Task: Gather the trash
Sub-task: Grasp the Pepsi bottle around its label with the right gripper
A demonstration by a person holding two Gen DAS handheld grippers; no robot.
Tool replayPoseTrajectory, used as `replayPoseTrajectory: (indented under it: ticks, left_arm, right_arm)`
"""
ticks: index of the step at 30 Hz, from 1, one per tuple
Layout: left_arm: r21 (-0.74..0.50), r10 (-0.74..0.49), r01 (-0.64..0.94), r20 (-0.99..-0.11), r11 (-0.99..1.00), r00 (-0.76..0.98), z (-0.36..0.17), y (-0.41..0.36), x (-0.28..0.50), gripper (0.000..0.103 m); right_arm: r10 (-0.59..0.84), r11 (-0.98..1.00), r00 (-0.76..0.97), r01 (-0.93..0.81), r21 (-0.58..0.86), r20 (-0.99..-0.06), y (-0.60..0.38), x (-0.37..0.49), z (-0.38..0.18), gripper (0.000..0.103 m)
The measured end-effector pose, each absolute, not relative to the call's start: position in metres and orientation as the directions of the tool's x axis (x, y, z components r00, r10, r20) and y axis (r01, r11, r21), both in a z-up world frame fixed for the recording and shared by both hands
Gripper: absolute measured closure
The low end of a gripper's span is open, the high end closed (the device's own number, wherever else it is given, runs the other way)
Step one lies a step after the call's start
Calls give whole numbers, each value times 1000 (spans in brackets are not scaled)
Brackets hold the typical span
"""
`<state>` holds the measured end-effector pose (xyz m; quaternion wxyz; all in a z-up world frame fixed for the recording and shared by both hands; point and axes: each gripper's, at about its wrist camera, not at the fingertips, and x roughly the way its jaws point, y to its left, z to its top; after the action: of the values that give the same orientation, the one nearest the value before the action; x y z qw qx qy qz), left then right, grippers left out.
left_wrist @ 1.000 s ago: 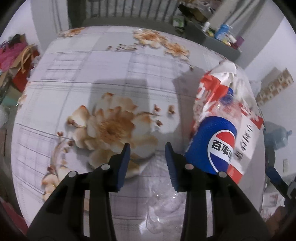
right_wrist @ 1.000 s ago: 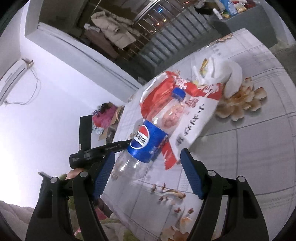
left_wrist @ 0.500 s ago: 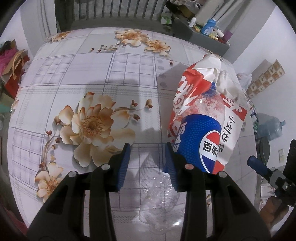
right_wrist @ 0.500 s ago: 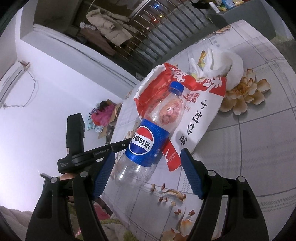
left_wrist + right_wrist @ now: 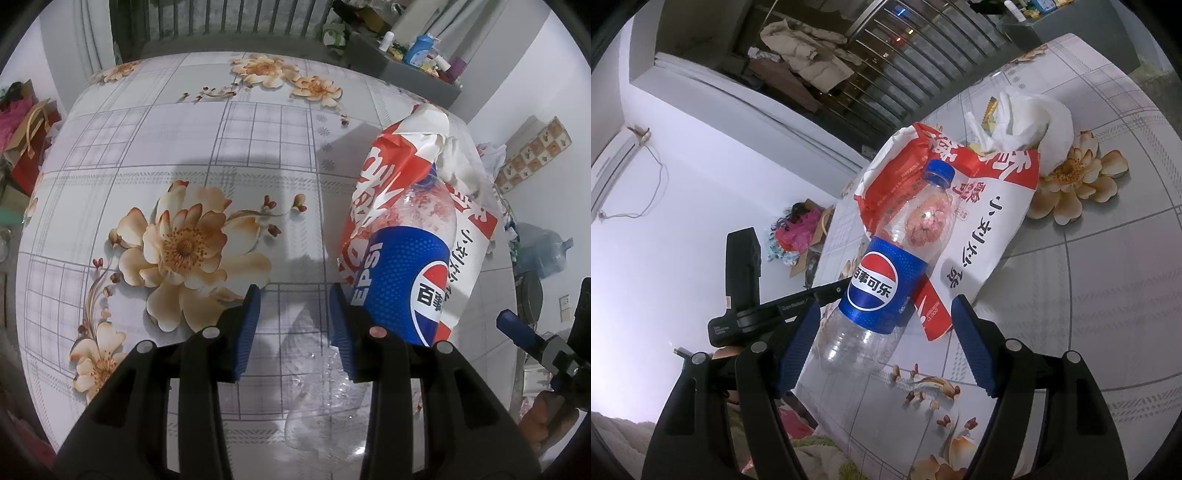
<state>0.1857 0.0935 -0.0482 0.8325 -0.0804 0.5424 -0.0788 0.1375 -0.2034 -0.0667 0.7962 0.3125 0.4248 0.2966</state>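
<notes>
The left tongs (image 5: 294,325) hang partly open over the flowered table (image 5: 184,147), gripping nothing, with the clear base of the bottle (image 5: 402,280) just below and right of their tips. The right tongs (image 5: 886,345) stand wide open and empty, facing the bottle's base. The bottle lies on a red-and-white bag (image 5: 982,236); a white plastic bag (image 5: 1030,118) sits beyond.

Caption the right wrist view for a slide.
Open right claw faces an empty Pepsi bottle lying on a red-and-white bag.
</notes>
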Motion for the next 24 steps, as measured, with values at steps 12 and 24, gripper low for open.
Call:
replayPoseTrajectory:
  ticks: [12,24]
  left_arm:
    - [-215,-213,38,-893,976,396,-51,96,185,68]
    - [-286,-287,65,-869,956,403,-55,101,170,68]
  right_arm:
    - [735,632,462,-202,748,-496,-203,136,-67,31]
    - [700,679,463,-196,707,-544,-184,128,-59,31]
